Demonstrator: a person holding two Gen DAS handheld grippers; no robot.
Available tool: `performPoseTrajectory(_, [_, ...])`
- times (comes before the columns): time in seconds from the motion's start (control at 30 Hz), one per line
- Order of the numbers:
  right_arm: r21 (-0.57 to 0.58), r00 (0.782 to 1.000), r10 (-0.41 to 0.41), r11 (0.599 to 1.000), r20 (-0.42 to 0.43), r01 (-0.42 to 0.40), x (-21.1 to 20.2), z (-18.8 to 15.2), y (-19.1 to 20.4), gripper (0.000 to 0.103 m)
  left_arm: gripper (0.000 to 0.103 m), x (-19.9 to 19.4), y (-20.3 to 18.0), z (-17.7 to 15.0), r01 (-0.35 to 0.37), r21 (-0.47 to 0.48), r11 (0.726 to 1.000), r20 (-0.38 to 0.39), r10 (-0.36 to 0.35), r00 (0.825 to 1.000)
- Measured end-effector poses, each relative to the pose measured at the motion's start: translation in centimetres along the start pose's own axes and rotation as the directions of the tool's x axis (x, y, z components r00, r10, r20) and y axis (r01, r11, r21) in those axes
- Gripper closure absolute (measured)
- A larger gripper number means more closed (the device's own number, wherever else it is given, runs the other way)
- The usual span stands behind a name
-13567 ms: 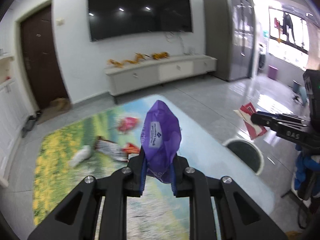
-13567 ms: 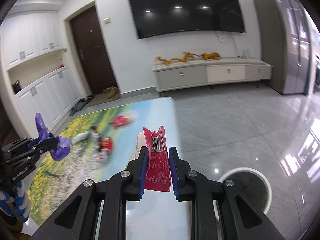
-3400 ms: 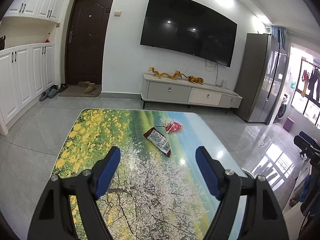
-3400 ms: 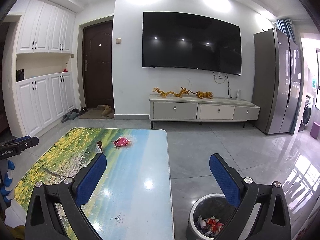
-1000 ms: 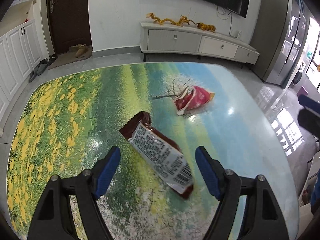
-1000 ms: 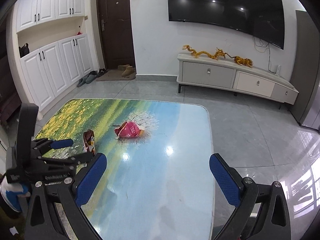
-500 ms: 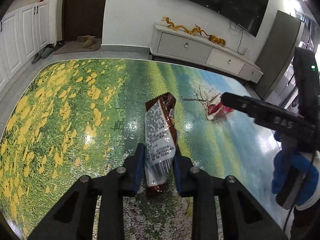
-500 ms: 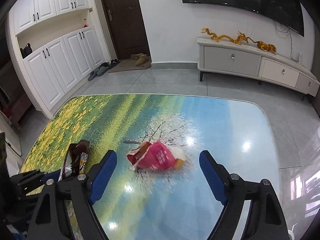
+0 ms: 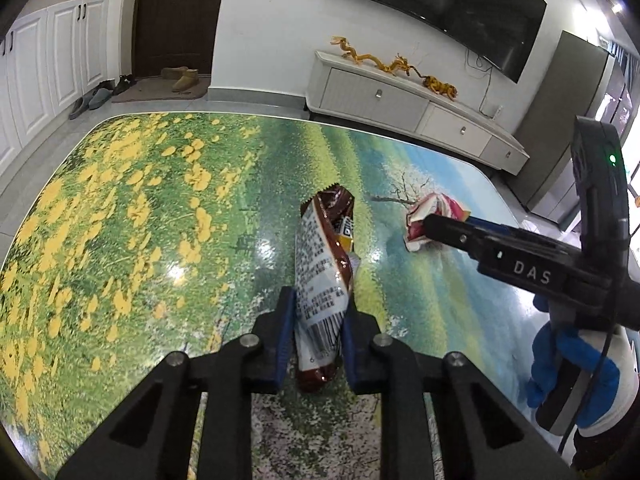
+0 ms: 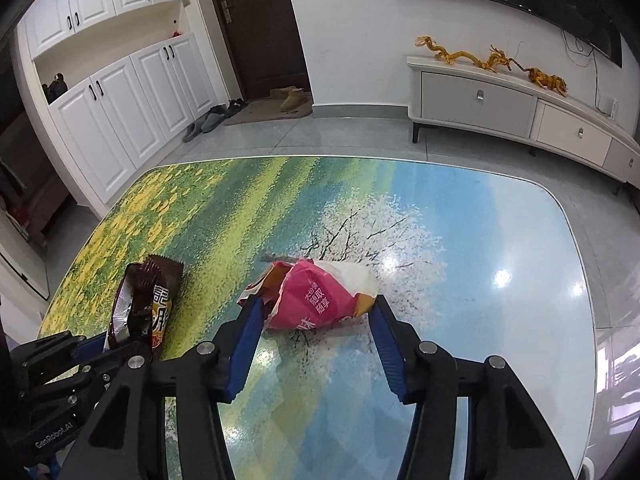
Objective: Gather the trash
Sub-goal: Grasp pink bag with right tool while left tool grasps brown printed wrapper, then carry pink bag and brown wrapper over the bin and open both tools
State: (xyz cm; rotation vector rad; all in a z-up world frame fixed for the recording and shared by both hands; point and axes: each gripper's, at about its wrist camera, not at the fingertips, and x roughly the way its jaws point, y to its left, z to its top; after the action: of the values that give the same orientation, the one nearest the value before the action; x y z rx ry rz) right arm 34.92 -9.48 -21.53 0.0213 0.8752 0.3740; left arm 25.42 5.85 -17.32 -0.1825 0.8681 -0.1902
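A brown snack wrapper [image 9: 320, 248] with a white printed back lies on the picture-printed table [image 9: 120, 200]. My left gripper [image 9: 318, 300] has its jaws closing, and both blue pads press on the wrapper's near end. The same wrapper [image 10: 140, 300] and left gripper [image 10: 120, 344] show at the lower left of the right wrist view. A crumpled pink wrapper [image 10: 320, 296] lies further right on the table [image 10: 480, 320]. My right gripper [image 10: 316, 308] straddles it with jaws closing, pads at its two ends without squeezing it. In the left wrist view the right gripper [image 9: 430, 226] reaches the pink wrapper [image 9: 436, 208].
A blue-gloved hand [image 9: 568, 360] holds the right gripper at the table's right side. Beyond the table are a low TV cabinet [image 9: 400, 96], white cupboards [image 10: 120, 100], and slippers [image 10: 208, 124] near a dark door. The table's far edge is rounded.
The left jaws closed onto the brown wrapper and its far end has tilted up. The right gripper dropped down and forward to the pink wrapper, and its jaws narrowed around it.
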Motion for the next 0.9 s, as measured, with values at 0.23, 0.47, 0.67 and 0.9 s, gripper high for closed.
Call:
performPoseTrajectory(0.23, [0.002,0.998,0.056,0.998,-0.002,-0.056,-2.0,-2.1,0.8,0.053,0.083,-1.7,0.3,-1.8,-0.03,-0.004,1.0,-0.001,0.03,1.0])
performPoseTrajectory(0.47, [0.004,0.997,0.076,0.997,0.007,-0.076,-6.5,-5.2,1.0,0.053,0.083,-4.7,0.1,-3.5,-0.038,0.008,0.999,0.002,0.038,0.999])
performPoseTrajectory(0.67, [-0.001,0.997,0.054,0.999,0.057,-0.054,-12.0,-7.2,1.3,0.056,0.083,-8.5,-1.2,-4.3,-0.018,0.039,0.999,0.045,0.016,0.999])
performPoseTrajectory(0.9, [0.01,0.989,0.031,0.999,0.147,-0.033,-18.4,-9.0,1.9,0.061,0.083,-12.8,-3.4,-4.9,0.008,0.085,0.996,0.109,-0.017,0.994])
